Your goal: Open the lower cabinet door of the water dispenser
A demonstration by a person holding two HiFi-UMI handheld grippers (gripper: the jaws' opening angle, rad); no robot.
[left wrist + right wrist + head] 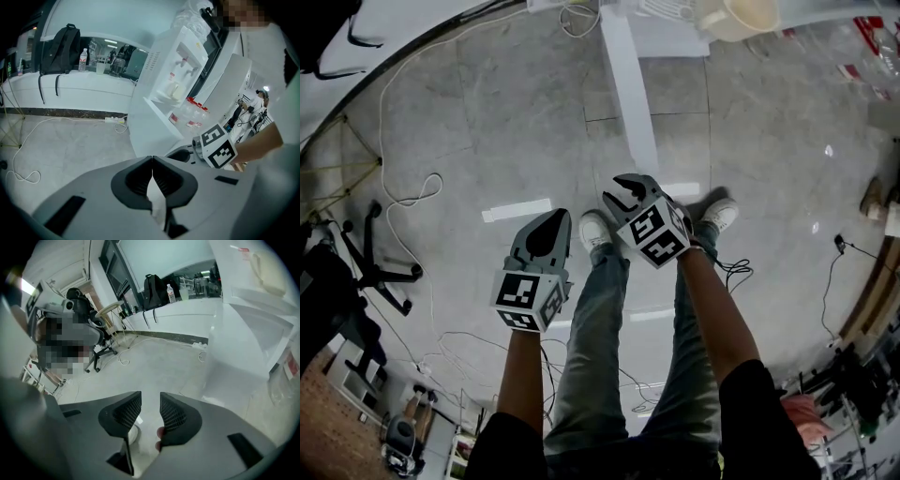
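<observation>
Empty-handed, door untouched

Grey left gripper [152, 160] clenched on nothing, grey right gripper [150, 397] slightly parted and empty, both short of the tall white water dispenser [180, 65]; flat white lower cabinet door [146, 124] at its base. Risk: skidding off that smooth panel with jaws this narrow.

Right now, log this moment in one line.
left gripper shut, empty | right gripper open, empty | water dispenser ahead, untouched

Glossy grey stone-tile floor [487, 103] with a white cable [75, 119] trailing across it. Long white counter [84, 96] carries a black backpack [63, 47] and a water bottle [83, 56]. Power strip [115, 120] lies at its base; black office chair [100, 347] stands apart.
</observation>
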